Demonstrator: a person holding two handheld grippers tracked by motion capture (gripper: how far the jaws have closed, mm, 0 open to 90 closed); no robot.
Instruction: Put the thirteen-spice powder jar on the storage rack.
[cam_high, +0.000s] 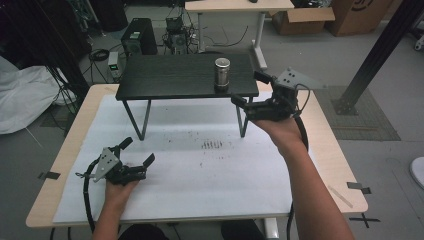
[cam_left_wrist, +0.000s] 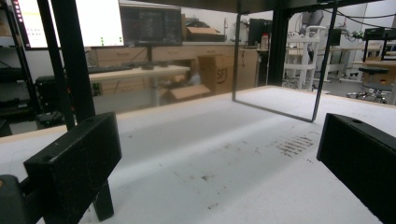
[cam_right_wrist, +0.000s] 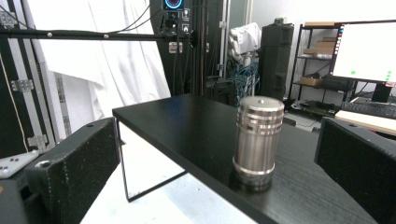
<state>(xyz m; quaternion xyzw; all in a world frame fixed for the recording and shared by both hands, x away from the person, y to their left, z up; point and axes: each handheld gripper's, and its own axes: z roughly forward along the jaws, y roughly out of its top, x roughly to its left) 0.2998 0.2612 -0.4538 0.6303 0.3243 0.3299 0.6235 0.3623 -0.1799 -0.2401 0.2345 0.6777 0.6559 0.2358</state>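
A ribbed metal cylinder (cam_high: 222, 73) stands upright on a low black shelf (cam_high: 170, 76), near its front right corner. My right gripper (cam_high: 248, 88) hovers just right of that corner, open, with nothing between its jaws. In the right gripper view, the cylinder (cam_right_wrist: 258, 140) sits ahead between the wide-apart jaws, a short way off, and the right gripper (cam_right_wrist: 219, 158) is level with the shelf top (cam_right_wrist: 187, 121). My left gripper (cam_high: 138, 151) rests low over the white sheet (cam_high: 200, 175) at the front left, open and empty. The left gripper (cam_left_wrist: 219, 154) faces the shelf's thin wire leg (cam_left_wrist: 280, 107).
Dark smudges (cam_high: 212, 145) mark the sheet's middle. The shelf stands on thin black legs (cam_high: 145, 117) with open room under it. Beyond the table are a computer tower (cam_high: 139, 36), a desk (cam_high: 240, 6) and cardboard boxes (cam_high: 305, 20). A black post (cam_high: 380, 55) slants at the right.
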